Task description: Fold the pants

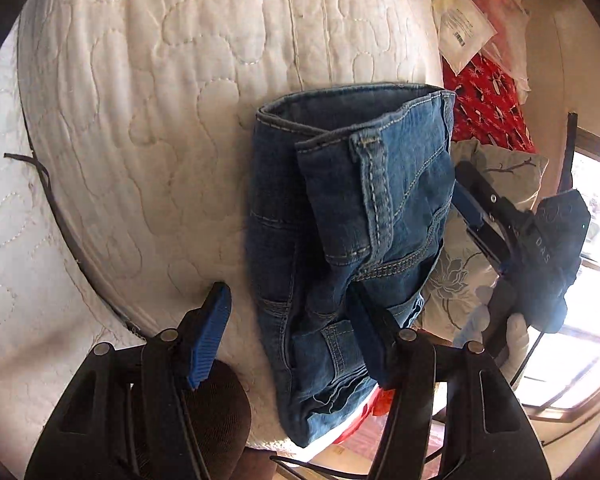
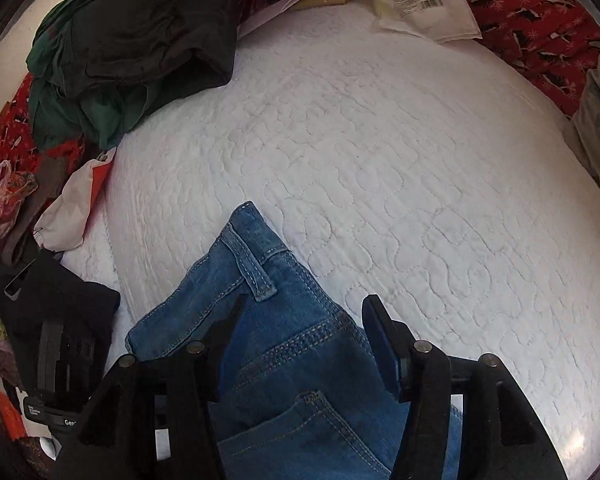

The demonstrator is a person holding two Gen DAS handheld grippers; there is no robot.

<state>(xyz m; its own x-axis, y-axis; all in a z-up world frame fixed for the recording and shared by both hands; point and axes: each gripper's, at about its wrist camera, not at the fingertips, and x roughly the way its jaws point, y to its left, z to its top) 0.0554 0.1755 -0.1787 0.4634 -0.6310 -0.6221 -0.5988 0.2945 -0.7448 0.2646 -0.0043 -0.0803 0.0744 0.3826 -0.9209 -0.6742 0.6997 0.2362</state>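
Observation:
Blue jeans (image 1: 340,232) lie folded into a compact bundle on the white quilted mattress (image 1: 160,100), waistband at the top. My left gripper (image 1: 292,308) is open just above the bundle's lower left part, one blue pad over the mattress, the other over the denim. My right gripper (image 1: 472,200) shows in the left wrist view at the bundle's right edge. In the right wrist view the jeans (image 2: 292,360) lie between the open fingers of my right gripper (image 2: 304,320); they hold nothing.
A dark green and black clothes pile (image 2: 132,40) lies at the far left of the mattress (image 2: 380,160). A white packet (image 2: 424,8) and red patterned fabric (image 2: 540,20) lie at the far right. A floral pillow (image 1: 452,276) sits beside the jeans.

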